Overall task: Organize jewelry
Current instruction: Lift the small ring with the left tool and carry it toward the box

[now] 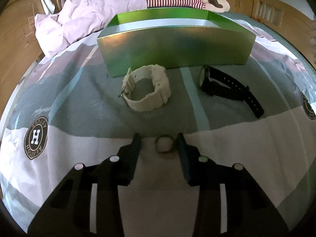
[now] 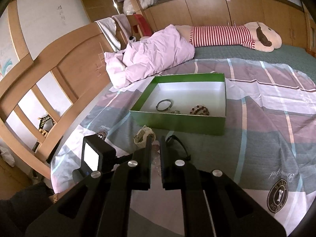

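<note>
Left gripper [image 1: 159, 138] spread wide, low over the bedsheet [image 1: 79, 102], straddling a small pale bead-like piece [image 1: 164, 144], nothing clamped. Right gripper [image 2: 155, 138] nearly closed, pale beads between the fingers; grip unclear. Green box [image 2: 177, 123] at 12 o'clock, with a bangle [image 2: 164, 104] and bead bracelet [image 2: 199, 111] inside. White watch [image 1: 147, 88] at 12, black watch [image 1: 227, 86] at 1. Close on the piece's middle, lift straight, clear the near wall before releasing.

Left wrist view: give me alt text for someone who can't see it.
The open left gripper straddles a small pale bead bracelet on the bedspread. Beyond lie a white watch and a black watch, before a green box.
</note>
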